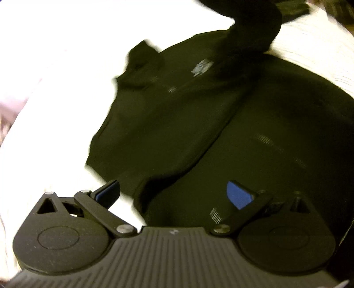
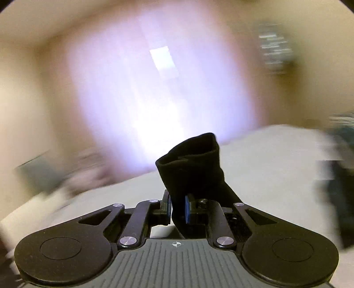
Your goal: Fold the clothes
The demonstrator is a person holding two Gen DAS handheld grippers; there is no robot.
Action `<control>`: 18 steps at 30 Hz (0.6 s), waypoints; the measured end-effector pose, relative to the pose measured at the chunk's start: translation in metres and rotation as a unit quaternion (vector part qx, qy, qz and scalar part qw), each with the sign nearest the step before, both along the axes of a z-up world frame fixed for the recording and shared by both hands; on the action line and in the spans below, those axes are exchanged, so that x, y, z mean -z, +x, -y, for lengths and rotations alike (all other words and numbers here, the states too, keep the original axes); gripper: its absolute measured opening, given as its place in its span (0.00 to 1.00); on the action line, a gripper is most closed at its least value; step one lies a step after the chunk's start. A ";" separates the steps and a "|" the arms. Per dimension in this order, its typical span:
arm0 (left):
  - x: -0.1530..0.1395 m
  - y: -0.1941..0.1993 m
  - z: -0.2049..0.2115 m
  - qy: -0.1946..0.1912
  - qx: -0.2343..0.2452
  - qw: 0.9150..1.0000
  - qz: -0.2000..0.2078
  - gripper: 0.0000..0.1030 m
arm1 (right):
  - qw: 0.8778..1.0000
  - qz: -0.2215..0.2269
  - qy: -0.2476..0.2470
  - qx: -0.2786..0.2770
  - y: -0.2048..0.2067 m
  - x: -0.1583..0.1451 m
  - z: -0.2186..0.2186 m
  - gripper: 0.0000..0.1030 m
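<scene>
A black garment (image 1: 199,115) with faint grey print lies spread on a white bed (image 1: 55,99) in the left wrist view. One sleeve (image 1: 254,28) rises off it at the top. My left gripper (image 1: 174,195) is open just above the garment's near hem, holding nothing. In the right wrist view my right gripper (image 2: 178,208) is shut on a black sleeve cuff (image 2: 192,159), which sticks up between the blue pads above the bed (image 2: 265,159).
A dark folded item (image 1: 292,8) lies at the far top of the bed. The right wrist view is motion-blurred: a bright window (image 2: 163,59), beige walls, and dark clothing (image 2: 338,188) at the right edge.
</scene>
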State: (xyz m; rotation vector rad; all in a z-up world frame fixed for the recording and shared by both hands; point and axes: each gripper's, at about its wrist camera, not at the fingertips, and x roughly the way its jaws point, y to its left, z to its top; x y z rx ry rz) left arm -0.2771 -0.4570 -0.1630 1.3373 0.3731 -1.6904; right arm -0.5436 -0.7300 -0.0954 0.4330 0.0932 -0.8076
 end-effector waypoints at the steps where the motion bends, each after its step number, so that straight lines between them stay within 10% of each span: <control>1: 0.000 0.013 -0.005 0.001 -0.014 1.000 0.000 0.99 | 0.999 -0.016 0.000 -0.051 0.033 0.009 -0.012 0.16; 2: 0.001 0.025 -0.010 0.002 -0.027 1.000 0.000 0.99 | 0.995 -0.054 0.010 -0.088 0.066 0.026 -0.024 0.30; 3: 0.001 0.038 -0.016 0.004 -0.039 0.999 -0.002 0.99 | 0.988 -0.094 0.020 -0.124 0.100 0.043 -0.035 0.75; 4: 0.002 0.050 -0.022 0.006 -0.049 0.999 -0.004 0.99 | 0.981 -0.118 0.041 -0.150 0.122 0.060 -0.045 0.91; 9: 0.012 0.094 -0.044 0.013 -0.061 0.998 -0.014 0.98 | 0.962 -0.167 0.131 -0.173 0.157 0.102 -0.086 0.91; 18: 0.029 0.105 -0.018 0.001 -0.012 0.999 -0.050 0.95 | 0.937 -0.244 0.250 -0.004 0.066 0.114 -0.100 0.91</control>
